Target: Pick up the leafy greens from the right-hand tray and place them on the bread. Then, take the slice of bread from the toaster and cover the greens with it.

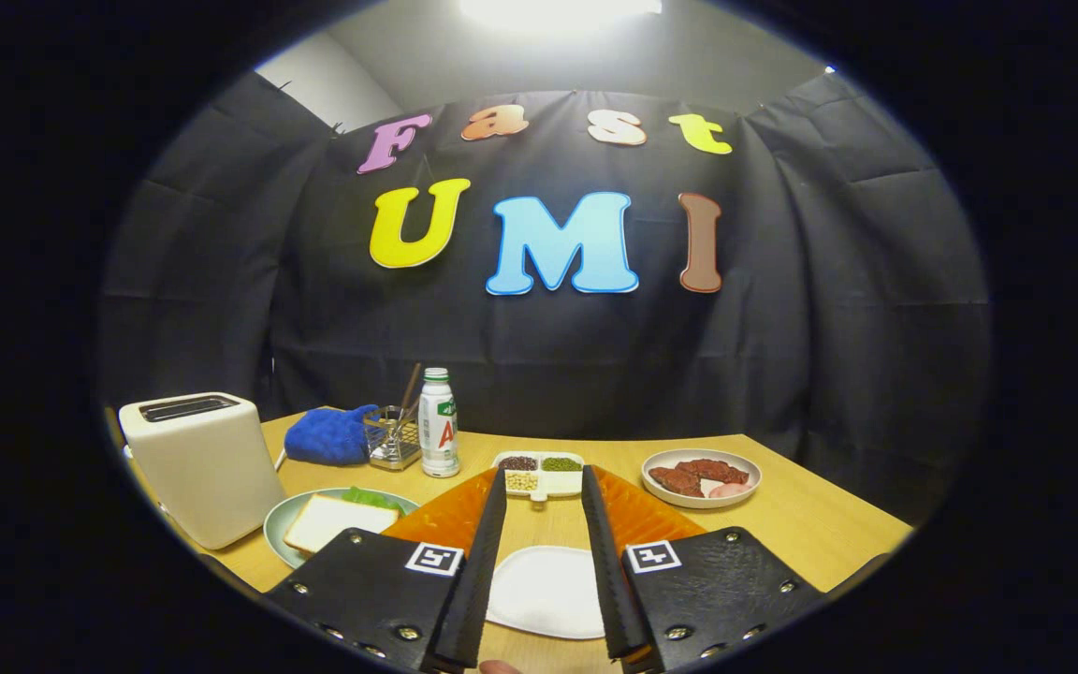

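Gripper [544,571] spread wide, empty, over white tray [546,592]; greens [372,498] already lie beside bread [338,520] left of it; next reach far left toaster [200,463], approach slot from above.

Wooden table [810,524] with toaster [202,463], green plate [279,529], white tray [548,590], bottle [438,421], meat plate [700,476].
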Action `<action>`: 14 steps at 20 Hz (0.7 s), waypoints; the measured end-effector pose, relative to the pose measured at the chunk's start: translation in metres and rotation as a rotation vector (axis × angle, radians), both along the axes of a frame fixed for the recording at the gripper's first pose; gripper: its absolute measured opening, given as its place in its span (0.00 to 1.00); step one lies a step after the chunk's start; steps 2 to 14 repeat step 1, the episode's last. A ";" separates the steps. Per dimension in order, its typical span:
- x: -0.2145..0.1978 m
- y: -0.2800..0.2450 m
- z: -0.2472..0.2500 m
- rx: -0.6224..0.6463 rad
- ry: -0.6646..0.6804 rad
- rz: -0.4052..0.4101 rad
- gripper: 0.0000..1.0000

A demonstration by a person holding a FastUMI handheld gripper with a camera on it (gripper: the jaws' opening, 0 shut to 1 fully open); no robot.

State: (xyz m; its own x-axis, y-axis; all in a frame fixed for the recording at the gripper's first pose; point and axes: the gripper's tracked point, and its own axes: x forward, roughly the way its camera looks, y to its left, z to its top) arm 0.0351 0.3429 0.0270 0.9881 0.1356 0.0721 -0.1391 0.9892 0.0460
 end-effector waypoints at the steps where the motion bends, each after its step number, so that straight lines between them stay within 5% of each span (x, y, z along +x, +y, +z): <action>1: 0.000 -0.013 -0.002 0.004 0.009 0.000 0.49; 14: 0.000 -0.013 -0.002 0.004 0.009 0.000 0.49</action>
